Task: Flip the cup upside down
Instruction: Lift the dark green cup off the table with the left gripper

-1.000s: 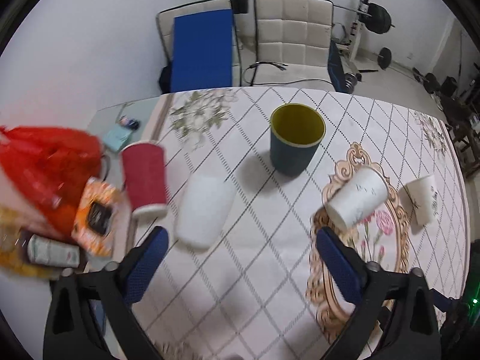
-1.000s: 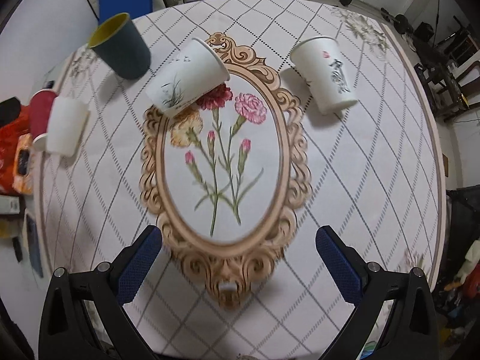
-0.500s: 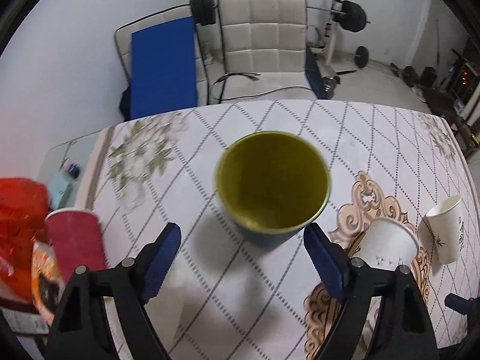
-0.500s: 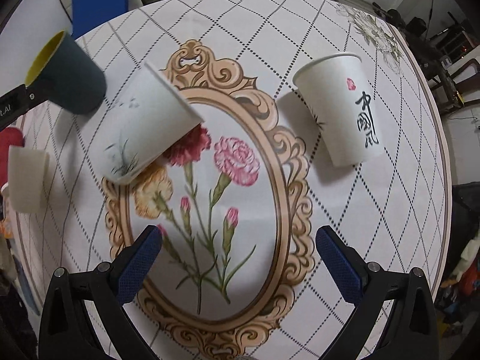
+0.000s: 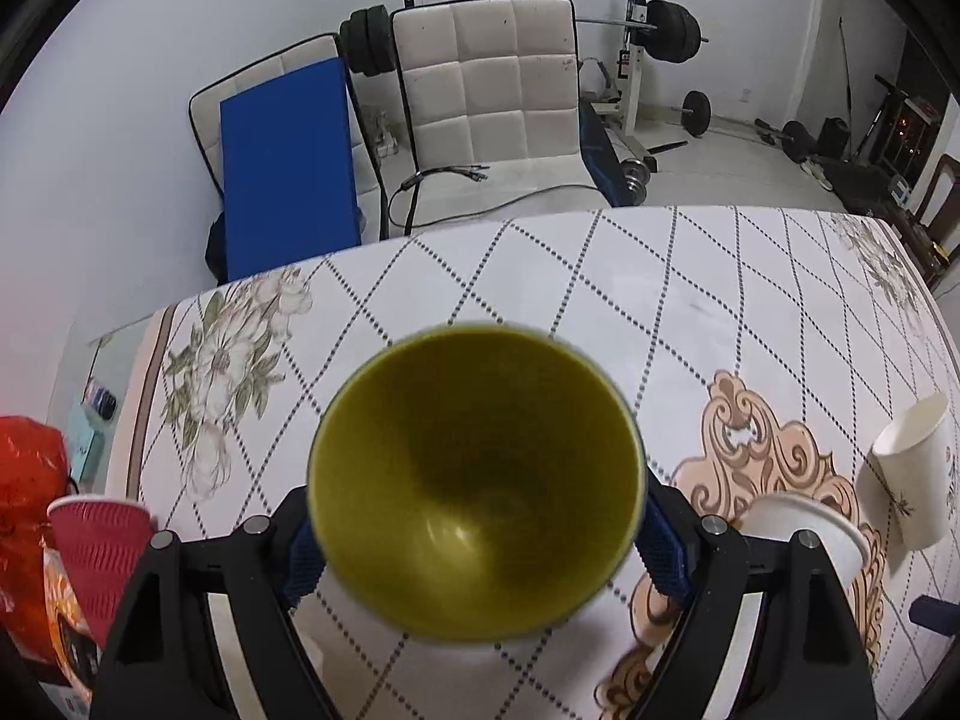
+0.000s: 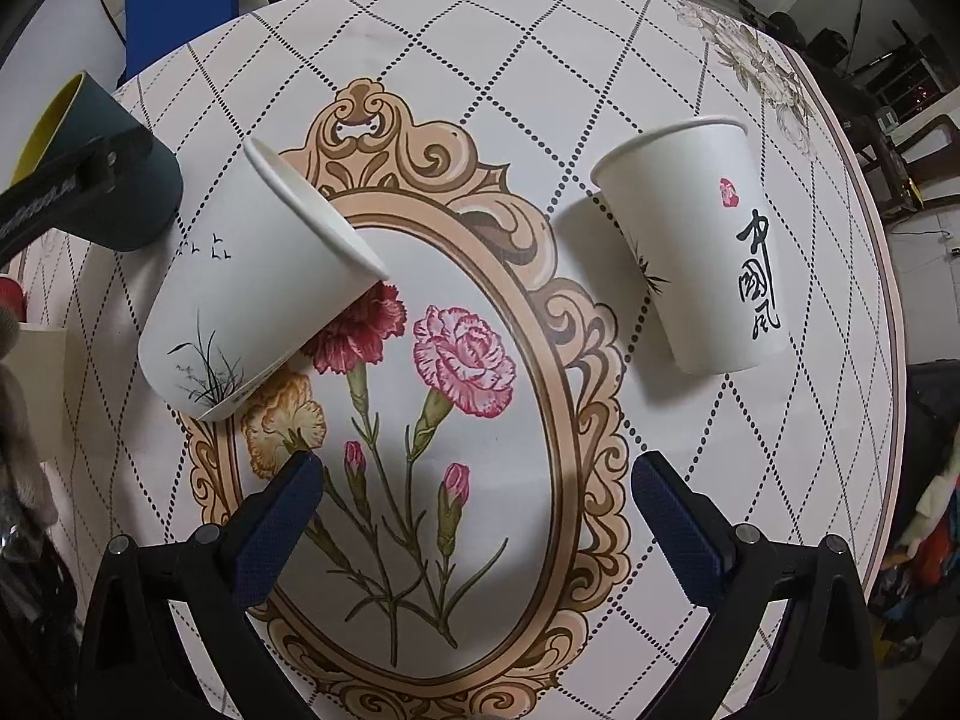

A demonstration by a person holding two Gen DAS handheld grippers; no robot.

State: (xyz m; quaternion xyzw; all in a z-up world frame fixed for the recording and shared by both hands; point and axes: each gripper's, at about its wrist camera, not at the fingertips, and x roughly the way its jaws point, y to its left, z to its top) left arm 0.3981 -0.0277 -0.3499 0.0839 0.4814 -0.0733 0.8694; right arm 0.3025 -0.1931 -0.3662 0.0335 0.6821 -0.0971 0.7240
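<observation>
A dark blue cup with a yellow-green inside [image 5: 474, 480] stands upright between the fingers of my left gripper [image 5: 474, 540]. Both blue pads lie against its sides, so the gripper is shut on it. The same cup shows at the far left of the right wrist view [image 6: 120, 180] with a black finger across it. My right gripper [image 6: 477, 516] is open and empty above the flower print, with a white paper cup with grass drawing [image 6: 258, 294] ahead on its left and a white cup with black characters [image 6: 696, 240] ahead on its right.
A red ribbed cup [image 5: 99, 558] stands upside down at the table's left edge beside an orange bag [image 5: 30, 510]. Two white paper cups [image 5: 912, 468] stand at the right. White chairs [image 5: 486, 96] and gym weights stand beyond the far table edge.
My left gripper moved forward onto the dark blue cup and closed its fingers on the cup's sides. My right gripper moved closer to the two white cups and stayed open.
</observation>
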